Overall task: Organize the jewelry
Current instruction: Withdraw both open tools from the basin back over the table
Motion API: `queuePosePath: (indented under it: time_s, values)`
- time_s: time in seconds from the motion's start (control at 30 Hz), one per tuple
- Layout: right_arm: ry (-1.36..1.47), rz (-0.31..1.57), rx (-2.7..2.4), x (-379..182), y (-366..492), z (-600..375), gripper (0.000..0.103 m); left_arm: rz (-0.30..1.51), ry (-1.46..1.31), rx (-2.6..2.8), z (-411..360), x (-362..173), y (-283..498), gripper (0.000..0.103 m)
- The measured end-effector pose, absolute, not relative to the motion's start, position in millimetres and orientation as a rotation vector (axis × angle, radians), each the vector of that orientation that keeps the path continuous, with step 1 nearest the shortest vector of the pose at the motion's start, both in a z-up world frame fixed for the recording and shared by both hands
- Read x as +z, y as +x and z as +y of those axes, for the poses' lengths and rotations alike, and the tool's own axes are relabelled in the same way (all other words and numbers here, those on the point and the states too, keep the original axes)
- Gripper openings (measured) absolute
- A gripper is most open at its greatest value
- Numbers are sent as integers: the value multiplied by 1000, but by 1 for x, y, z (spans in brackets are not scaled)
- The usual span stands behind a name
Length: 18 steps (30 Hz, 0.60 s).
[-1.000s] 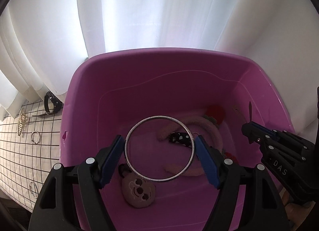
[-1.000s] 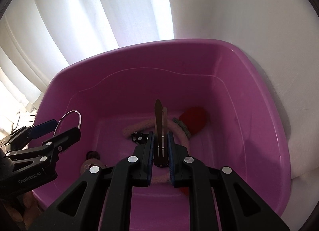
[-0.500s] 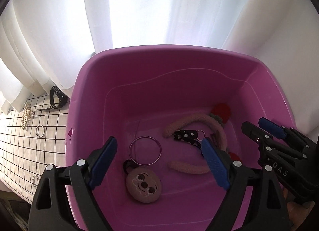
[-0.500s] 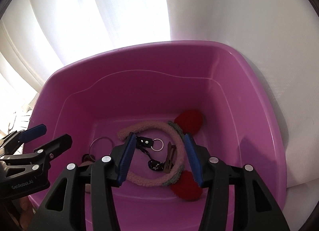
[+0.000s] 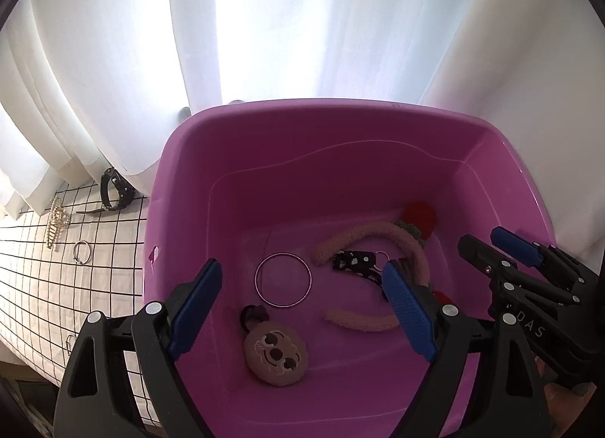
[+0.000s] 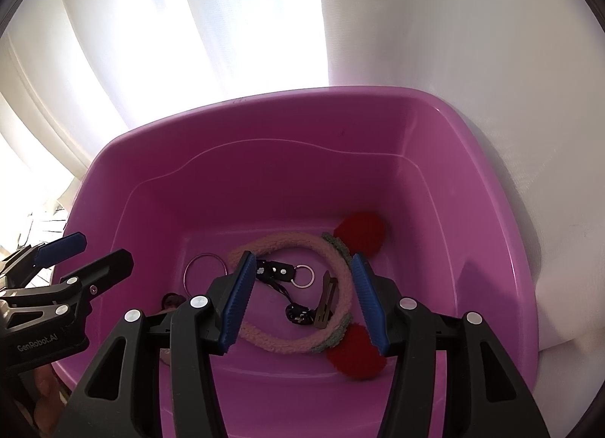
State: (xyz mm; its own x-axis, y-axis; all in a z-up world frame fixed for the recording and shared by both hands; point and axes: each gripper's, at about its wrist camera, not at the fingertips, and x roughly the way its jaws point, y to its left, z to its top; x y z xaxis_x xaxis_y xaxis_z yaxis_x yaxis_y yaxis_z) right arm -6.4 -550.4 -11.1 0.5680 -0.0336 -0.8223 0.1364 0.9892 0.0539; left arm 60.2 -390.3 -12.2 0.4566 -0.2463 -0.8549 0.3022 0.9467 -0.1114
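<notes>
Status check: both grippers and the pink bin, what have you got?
Left gripper open, empty. Right gripper empty, fingers opening over the pink bin. Metal ring and hair clip lie inside. Nothing in the way.

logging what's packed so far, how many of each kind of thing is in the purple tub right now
metal bangle: 1
fuzzy headband with red pompoms: 1
hair clip: 1
black patterned keychain strap: 1
plush sloth charm: 1
total: 5

"GenRobot.AI" on left hand-held gripper (image 6: pixel 98 253) body; "DAS", possibly partial, on right hand-held gripper (image 5: pixel 487 245).
</notes>
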Motion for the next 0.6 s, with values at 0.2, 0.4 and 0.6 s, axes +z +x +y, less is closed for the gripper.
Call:
queuePosePath:
  time_s: [0.2,0.4,0.6]
  values:
    - [117,961,-97,-10,-7,-548,51,1033,57,-335,-388,-9,58,85]
    - [115,955,-89,-7,-9,-544,53,1023,54,-332,-382,-3,57,85]
    - [114,942,-86,0,-11,-542,56,1004,47,-328,-377,6,54,85]
